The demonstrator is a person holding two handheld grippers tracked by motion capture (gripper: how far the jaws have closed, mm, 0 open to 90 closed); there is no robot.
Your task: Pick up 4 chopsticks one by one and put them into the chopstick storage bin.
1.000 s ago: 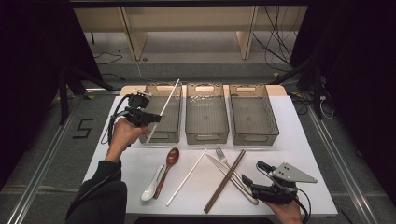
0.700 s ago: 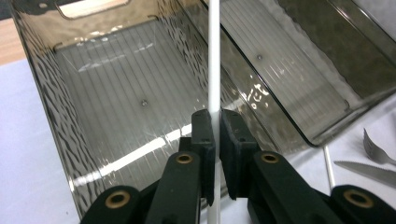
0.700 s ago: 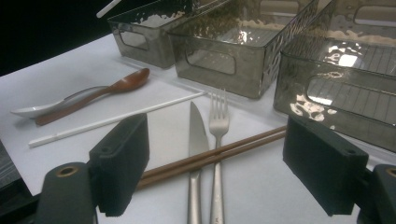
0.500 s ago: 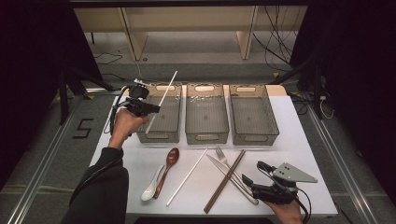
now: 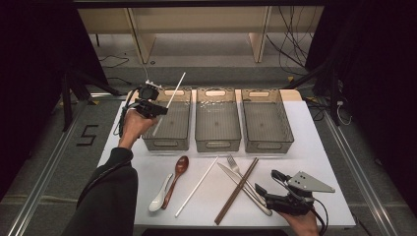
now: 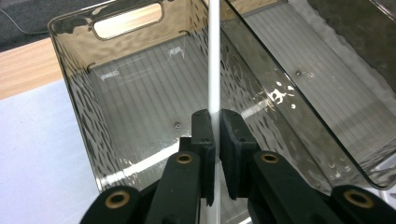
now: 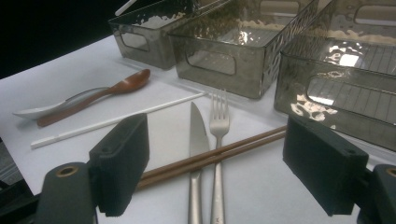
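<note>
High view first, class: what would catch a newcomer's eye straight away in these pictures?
The left gripper holds a white chopstick tilted over the leftmost of three smoky clear bins; its jaws pinch the stick. On the white table nearer the person lie a wooden spoon, a second white chopstick, a knife, a fork and brown chopsticks. The right gripper rests open beside them.

bare bin interior, cutlery crowding front

White chopstick top cut off by frame edge
</note>
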